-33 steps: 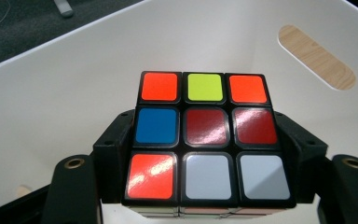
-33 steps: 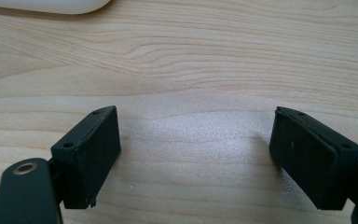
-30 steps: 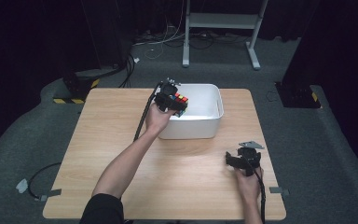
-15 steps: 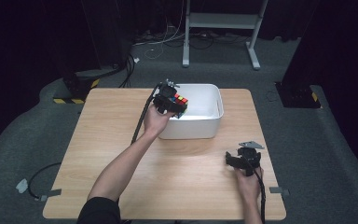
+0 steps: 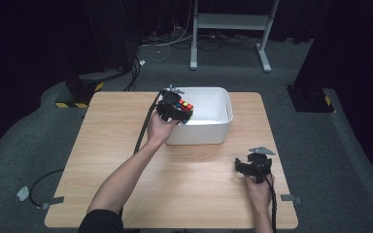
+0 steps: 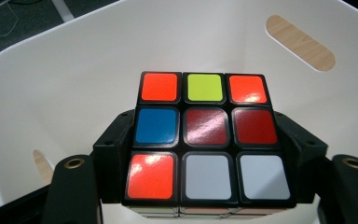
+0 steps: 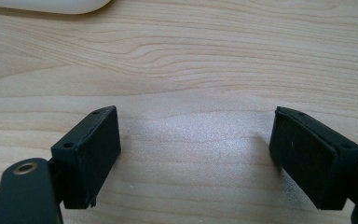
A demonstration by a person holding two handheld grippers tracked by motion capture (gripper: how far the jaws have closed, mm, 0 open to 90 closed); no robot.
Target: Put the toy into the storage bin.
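Holding the puzzle cube [image 6: 207,139] over the white tub [image 5: 213,127] at 12 o'clock, the left hand-held gripper [image 5: 175,110] grips it; lowering before letting go seems wise. Right hand-held gripper [image 5: 253,167] rests spread, empty.

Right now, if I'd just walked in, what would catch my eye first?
Probably the colourful puzzle cube, clamped in the left claw and held over the white tub at the far side of the wooden table. Next, the right claw, jaws wide apart with nothing between them, resting near the table's front right.
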